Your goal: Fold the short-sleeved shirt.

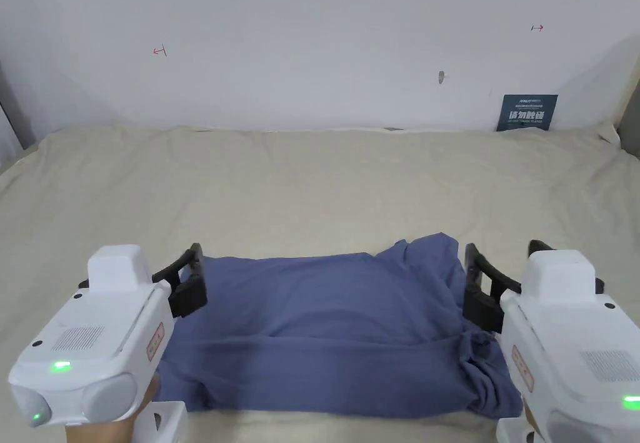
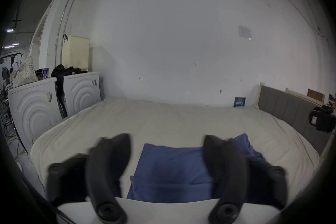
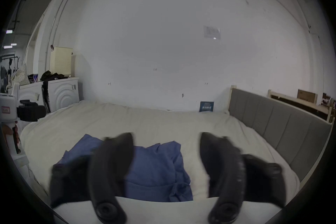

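Note:
A blue short-sleeved shirt [image 1: 331,325] lies folded over on the cream bed, with a fold line running across its near part and bunched cloth at its right end. In the left gripper view the blue shirt [image 2: 169,169] shows between the wide-apart jaws; in the right gripper view the blue shirt [image 3: 156,168] lies likewise. My left gripper [image 1: 187,278] hovers over the shirt's left edge, open and holding nothing. My right gripper [image 1: 500,275] hovers by the shirt's right edge, open and empty. The left gripper [image 2: 167,138] and the right gripper [image 3: 166,137] show their dark jaws spread.
The cream bed sheet [image 1: 312,181] stretches far behind the shirt to a white wall. A small blue sign [image 1: 527,112] leans at the back right. A grey headboard [image 3: 272,118] lines the bed's right side. White cabinets [image 2: 36,100] stand to the left.

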